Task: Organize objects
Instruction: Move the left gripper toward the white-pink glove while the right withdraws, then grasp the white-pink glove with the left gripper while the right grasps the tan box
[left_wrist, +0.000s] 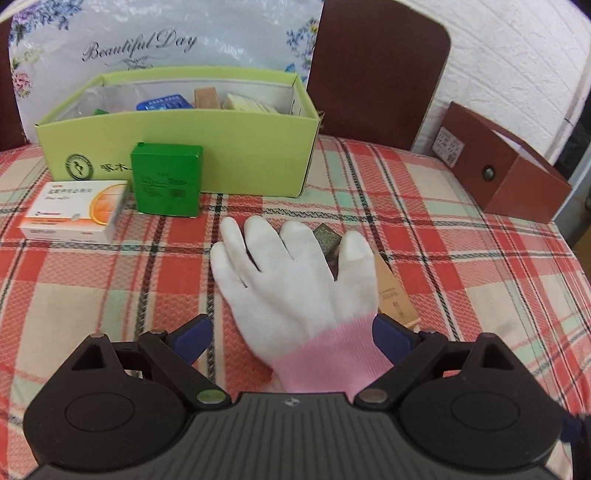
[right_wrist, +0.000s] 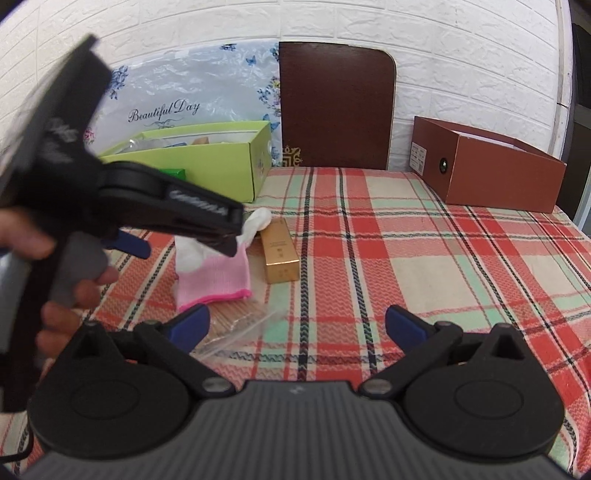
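- Left wrist view: my left gripper (left_wrist: 291, 334) has its blue fingers (left_wrist: 194, 338) spread wide; a white glove with a pink cuff (left_wrist: 295, 280) lies flat at centre frame, the cuff between the fingertips, neither visibly touching it.
- Right wrist view: my right gripper (right_wrist: 297, 326) is likewise spread and holds nothing; a clear plastic sleeve (right_wrist: 236, 328) lies just beyond its left finger.
- A gold box (right_wrist: 280, 251) lies just right of the glove; a small dark box (left_wrist: 327, 238) shows between the glove's fingers.
- Surface: a red, green and cream plaid cloth (left_wrist: 461, 266); white brick wall (right_wrist: 461, 55) behind.
- I count one open lime-green box (left_wrist: 221, 147) in the upper left of the frame, one green carton (left_wrist: 168, 181) leaning on it, one white-and-orange carton (left_wrist: 74, 210), one brown box (right_wrist: 487, 166) at the right, one dark board (right_wrist: 336, 107).
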